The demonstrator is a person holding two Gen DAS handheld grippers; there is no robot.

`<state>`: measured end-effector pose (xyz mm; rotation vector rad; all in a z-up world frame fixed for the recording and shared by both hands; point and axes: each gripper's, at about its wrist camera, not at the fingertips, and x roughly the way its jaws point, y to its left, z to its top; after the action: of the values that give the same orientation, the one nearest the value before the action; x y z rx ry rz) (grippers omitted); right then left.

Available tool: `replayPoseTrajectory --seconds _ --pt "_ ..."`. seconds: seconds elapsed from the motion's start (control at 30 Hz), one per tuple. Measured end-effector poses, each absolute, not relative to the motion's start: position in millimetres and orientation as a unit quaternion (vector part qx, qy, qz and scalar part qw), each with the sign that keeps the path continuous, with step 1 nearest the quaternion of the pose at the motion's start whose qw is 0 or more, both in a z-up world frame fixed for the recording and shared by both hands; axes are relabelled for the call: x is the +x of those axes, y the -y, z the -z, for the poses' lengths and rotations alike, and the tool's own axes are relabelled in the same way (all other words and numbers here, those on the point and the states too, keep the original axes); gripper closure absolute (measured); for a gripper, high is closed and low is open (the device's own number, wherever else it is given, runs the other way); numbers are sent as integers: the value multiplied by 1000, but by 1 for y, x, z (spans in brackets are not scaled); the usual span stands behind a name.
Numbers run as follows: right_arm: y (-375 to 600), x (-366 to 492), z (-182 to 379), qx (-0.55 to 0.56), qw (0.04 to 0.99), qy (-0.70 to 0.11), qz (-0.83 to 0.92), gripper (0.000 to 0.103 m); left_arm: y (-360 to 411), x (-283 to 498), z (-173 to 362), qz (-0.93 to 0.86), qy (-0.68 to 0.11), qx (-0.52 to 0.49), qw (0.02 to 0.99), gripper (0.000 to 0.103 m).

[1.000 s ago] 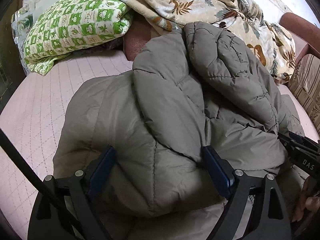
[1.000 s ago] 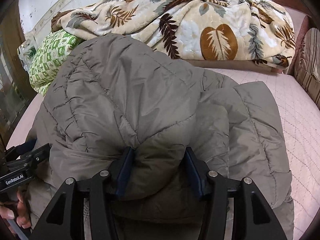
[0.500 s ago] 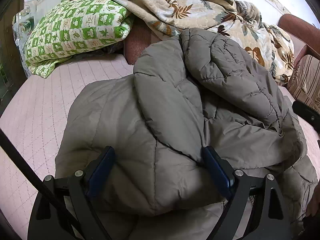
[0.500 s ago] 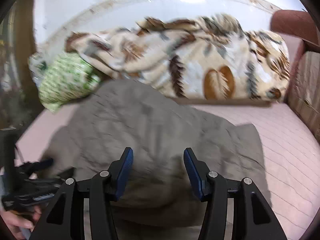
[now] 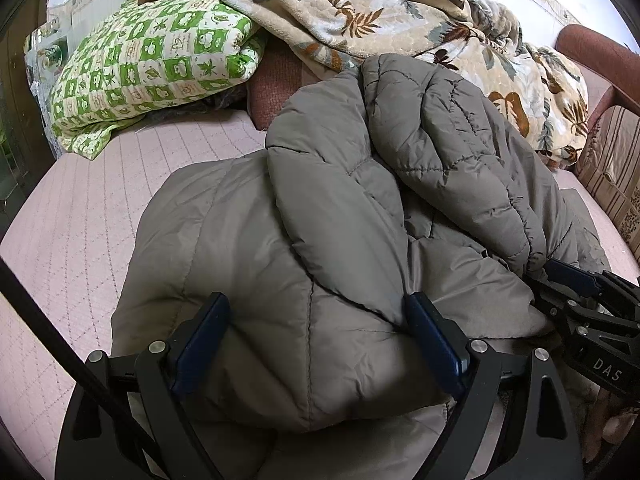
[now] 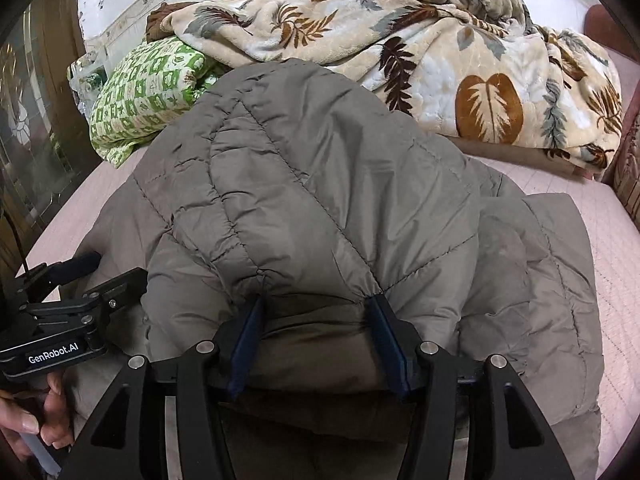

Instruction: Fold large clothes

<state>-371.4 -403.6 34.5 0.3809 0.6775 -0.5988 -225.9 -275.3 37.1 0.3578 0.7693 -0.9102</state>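
Presently the left tongs (image 5: pixel 316 328) stand spread wide over a thick fold of the jacket (image 5: pixel 312 208) on the bed (image 5: pixel 80 208). The right tongs (image 6: pixel 316 320) pinch a bunched jacket fold.

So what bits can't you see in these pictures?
- Left wrist view: the coat's near edge, hidden behind the left tongs.
- Left wrist view: the right tongs, cut off by the picture's edge.
- Right wrist view: the green pillow, partly behind the coat.
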Motion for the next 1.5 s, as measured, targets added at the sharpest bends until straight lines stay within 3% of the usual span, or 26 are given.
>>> replayPoseTrajectory --seconds 0.3,0.47,0.8,1.5 --pt "388 -382 -68 161 899 -285 292 44 269 -247 -64 469 -310 145 814 13" --pt "391 -377 -54 165 885 -314 302 44 288 -257 -46 462 -319 204 802 13" --pt "402 -381 -36 200 879 -324 287 43 288 -256 -39 456 -329 212 800 10" --pt "335 -490 -110 238 888 -250 304 38 198 -306 -112 453 -266 186 830 10"
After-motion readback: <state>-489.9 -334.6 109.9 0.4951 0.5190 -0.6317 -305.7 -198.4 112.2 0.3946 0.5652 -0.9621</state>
